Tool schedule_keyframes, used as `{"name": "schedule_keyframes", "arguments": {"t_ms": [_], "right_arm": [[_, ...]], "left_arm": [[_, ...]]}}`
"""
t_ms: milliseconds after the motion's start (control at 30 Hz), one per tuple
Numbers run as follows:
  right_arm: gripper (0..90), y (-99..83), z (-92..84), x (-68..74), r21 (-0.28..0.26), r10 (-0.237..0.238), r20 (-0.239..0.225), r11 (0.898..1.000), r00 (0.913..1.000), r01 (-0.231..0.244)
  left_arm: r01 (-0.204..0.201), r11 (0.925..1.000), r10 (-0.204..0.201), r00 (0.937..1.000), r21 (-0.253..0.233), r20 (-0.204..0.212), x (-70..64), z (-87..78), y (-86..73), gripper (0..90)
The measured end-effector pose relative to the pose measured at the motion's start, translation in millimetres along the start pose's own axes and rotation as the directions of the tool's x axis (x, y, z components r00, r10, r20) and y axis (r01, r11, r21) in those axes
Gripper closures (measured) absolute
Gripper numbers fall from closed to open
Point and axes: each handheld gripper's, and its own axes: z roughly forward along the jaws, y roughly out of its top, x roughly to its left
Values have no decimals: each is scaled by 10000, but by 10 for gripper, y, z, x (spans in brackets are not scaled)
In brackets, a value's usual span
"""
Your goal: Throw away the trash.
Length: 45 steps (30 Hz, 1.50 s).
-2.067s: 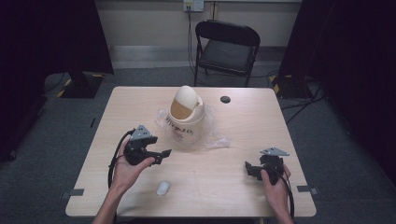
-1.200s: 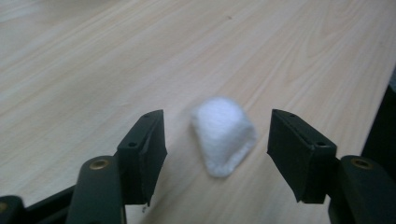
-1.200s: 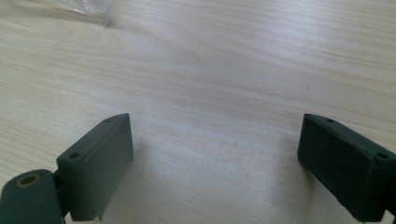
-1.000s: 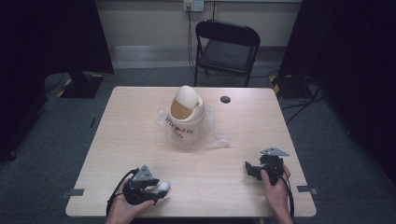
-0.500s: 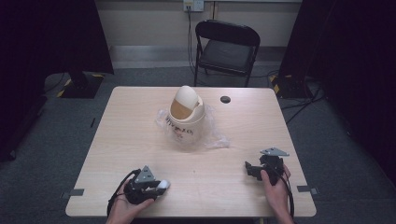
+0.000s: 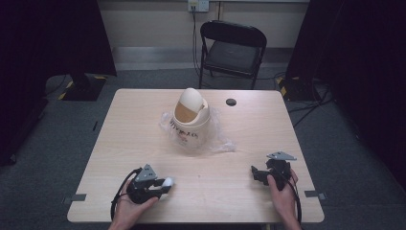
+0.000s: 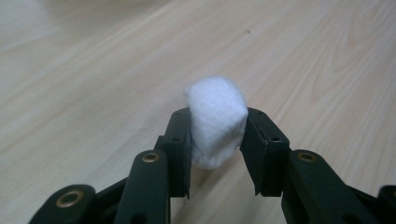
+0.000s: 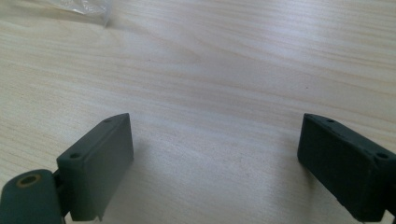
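Although the white wad [image 7: 217, 119] is now pinched between the pads of the left gripper [image 6: 160, 186], it looks to sit at the near left edge of the table [image 6: 249, 191], so the work seems barely begun: the grab looks done, while the lift and the carry to the small bin [image 6: 190, 120] at the middle of the table (probably where the wad is meant to go) are left. In the left gripper view the jaws have just been closing and now press on both sides of the wad, its top bulging above them. The left hand [image 6: 130, 207] comes in from the bottom edge, low over the wood, the tool pointing to the right and about level. The bin, with its swing lid tipped and a clear plastic bag [image 6: 218, 139] around its base, stands well apart from both tools. At the near right, the right gripper [image 6: 256, 173] rests in the right hand [image 6: 282, 191], its jaws spread wide over bare wood with nothing between them.
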Motion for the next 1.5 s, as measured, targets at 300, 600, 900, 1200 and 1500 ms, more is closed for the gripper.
{"name": "schedule_keyframes", "arguments": {"t_ms": [300, 600, 900, 1200, 1500], "right_arm": [[97, 0, 0, 0, -3, -4, 5, 10000, 10000, 4], [97, -9, -8, 8, -17, 43, 57, 10000, 10000, -43], [97, -9, -8, 8, -16, 44, 59, 10000, 10000, -44], [97, -9, -8, 8, -17, 42, 59, 10000, 10000, -41], [97, -9, -8, 7, -17, 40, 60, 10000, 10000, -40]], "left_arm": [[324, 9973, -337, 9992, -662, -193, 115, -105, 77, 642], [297, 9933, -350, 9983, -1117, -457, 241, -286, 123, 642], [316, 9884, -416, 9970, -1487, -652, 347, -406, 297, 643], [423, 9832, -527, 9972, -1775, -539, 440, -446, 458, 644], [501, 9752, -578, 9979, -2156, -296, 505, -453, 648, 643]]}}
